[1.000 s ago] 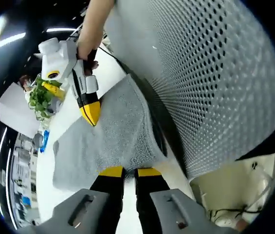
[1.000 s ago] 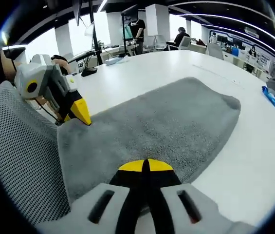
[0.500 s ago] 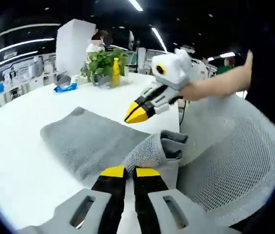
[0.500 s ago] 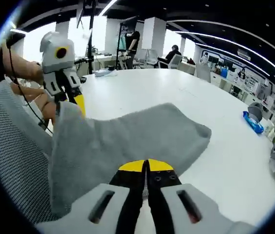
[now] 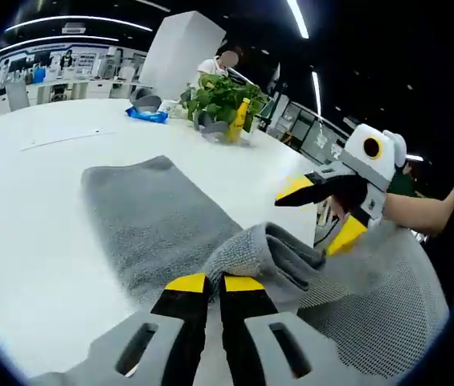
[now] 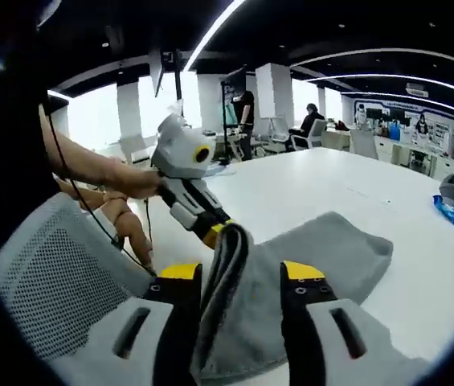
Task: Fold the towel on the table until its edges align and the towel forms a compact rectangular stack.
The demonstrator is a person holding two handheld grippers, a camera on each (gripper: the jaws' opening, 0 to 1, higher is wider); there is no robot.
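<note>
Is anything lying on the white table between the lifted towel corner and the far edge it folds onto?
Nothing visible: the flat grey towel is bare, and the potted plant and blue item sit beyond it.

Grey towel [image 5: 150, 221] on white surface [image 5: 26, 209]; yellow-tipped black gripper [image 5: 214, 283]; grey mesh chair [image 6: 58, 273].

The towel's [image 6: 291, 265] near edge lies hidden behind the right claw [image 6: 241, 277].
</note>
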